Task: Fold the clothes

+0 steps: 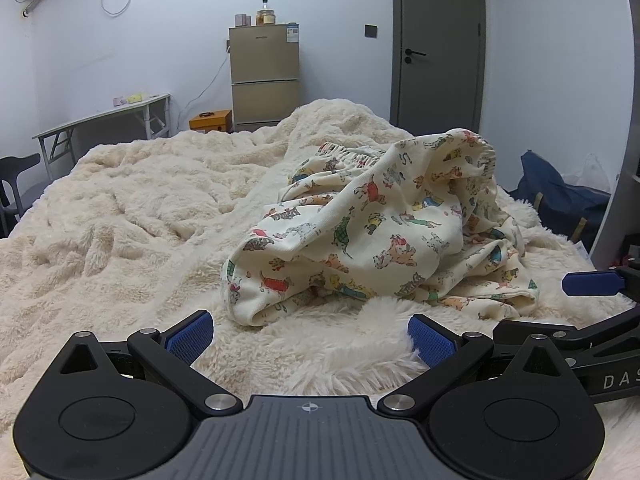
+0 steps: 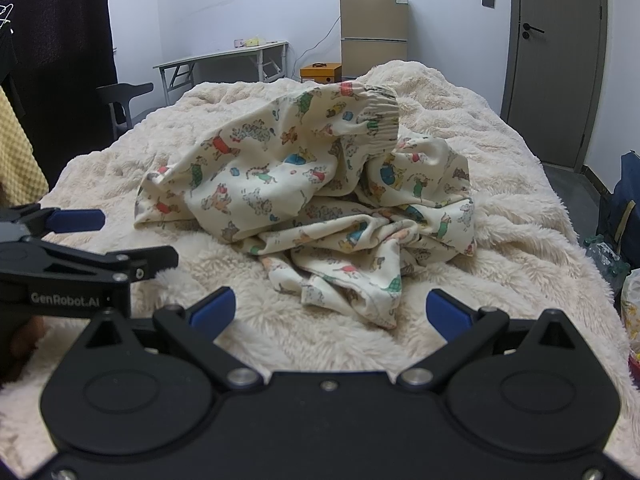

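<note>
Printed pyjama trousers [image 1: 372, 232] crumpled at centre-right of the left-wrist frame on the fleece blanket [image 1: 120, 208], long axis running from lower left to the elastic waistband [image 2: 376, 108] at upper right. Left gripper [image 1: 310, 332] and right gripper [image 2: 330, 312] both spread wide, holding nothing, just short of the heap. Nearest hem [image 2: 376, 312] lying almost between the right fingers; right side judged closer.

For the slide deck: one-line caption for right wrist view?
Open right gripper faces crumpled printed garment on fluffy blanket.

one garment [image 1: 372, 224], two grippers [image 1: 310, 336], one fridge [image 1: 265, 76]
</note>
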Motion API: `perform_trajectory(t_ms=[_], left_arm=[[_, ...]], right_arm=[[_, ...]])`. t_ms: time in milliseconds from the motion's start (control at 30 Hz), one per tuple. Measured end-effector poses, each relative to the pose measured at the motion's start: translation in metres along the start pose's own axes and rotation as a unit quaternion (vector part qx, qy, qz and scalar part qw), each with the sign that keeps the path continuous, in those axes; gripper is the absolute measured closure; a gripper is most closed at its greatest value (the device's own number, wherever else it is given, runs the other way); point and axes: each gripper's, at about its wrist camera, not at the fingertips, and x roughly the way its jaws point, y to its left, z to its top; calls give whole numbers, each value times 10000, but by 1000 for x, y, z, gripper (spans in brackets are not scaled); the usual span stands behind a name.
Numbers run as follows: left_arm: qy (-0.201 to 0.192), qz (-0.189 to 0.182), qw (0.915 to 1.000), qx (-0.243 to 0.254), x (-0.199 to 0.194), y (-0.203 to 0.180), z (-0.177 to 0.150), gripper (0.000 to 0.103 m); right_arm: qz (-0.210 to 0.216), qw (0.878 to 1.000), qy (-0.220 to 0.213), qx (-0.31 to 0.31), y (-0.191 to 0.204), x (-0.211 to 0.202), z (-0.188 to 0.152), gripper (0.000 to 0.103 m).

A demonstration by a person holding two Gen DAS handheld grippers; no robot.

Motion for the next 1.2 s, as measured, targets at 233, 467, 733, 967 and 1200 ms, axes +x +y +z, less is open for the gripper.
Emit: perform_trajectory(t_ms=[233, 467, 733, 967, 1200], left_arm=[[3, -10, 10000, 1, 0, 0, 0, 0], [-2, -62, 10000, -9, 2, 0, -1, 0], [7, -108, 9999, -32, 1, 1, -2, 0], [32, -161, 9999, -9, 3, -1, -1, 0], [35, -178, 9998, -9, 3, -1, -2, 0]], right_arm=[[11, 10000, 14, 1, 0, 1, 0, 0], [36, 10000, 44, -4, 1, 2, -1, 0], [34, 10000, 46, -23, 1, 2, -1, 0], [47, 10000, 17, -51, 1, 2, -1, 0], [50, 10000, 16, -81, 3, 2, -1, 0]])
